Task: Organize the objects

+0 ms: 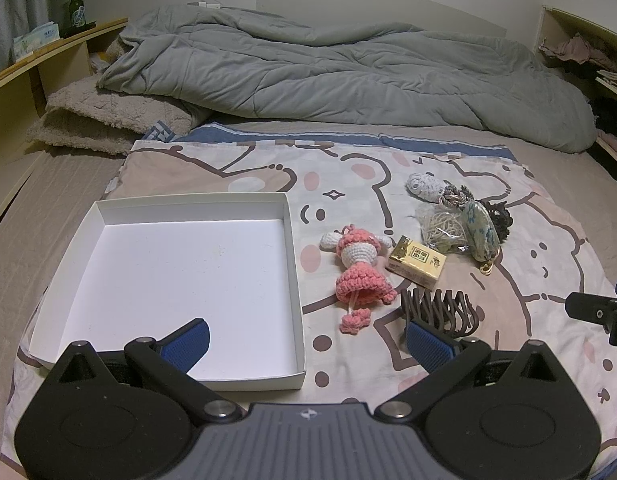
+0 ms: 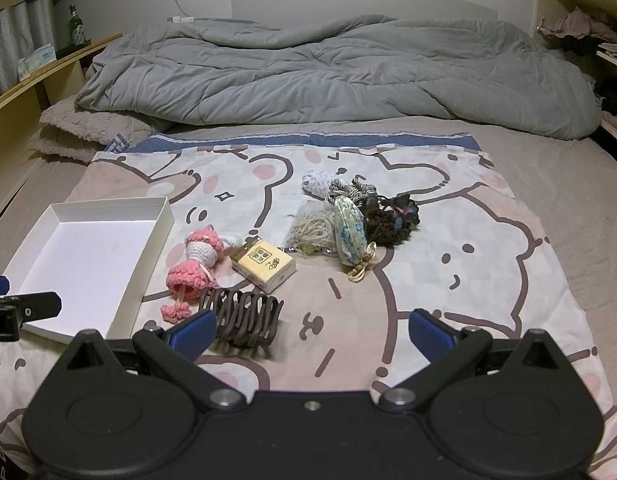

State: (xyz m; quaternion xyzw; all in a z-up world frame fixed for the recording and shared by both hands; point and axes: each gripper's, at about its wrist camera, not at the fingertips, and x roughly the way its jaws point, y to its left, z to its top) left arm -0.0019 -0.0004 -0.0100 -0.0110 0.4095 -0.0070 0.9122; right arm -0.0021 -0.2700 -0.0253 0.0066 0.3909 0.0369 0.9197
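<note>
White box [image 1: 180,264] left of pink crochet doll [image 1: 358,266], yellow packet [image 1: 416,262], brown hair claw [image 1: 440,310].

You see a shallow white cardboard box [image 1: 180,272] with a smooth matt floor. Beside it, your pink-and-white crocheted yarn doll [image 1: 358,264] looks knobbly and soft. The yellow paper-wrapped tissue pack [image 2: 264,266] has a slight sheen, and the brown plastic claw hair clip [image 2: 242,318] looks smooth. Everything rests on matt printed cotton cloth [image 2: 448,280]; behind lies a soft grey quilted duvet [image 1: 348,76].
</note>
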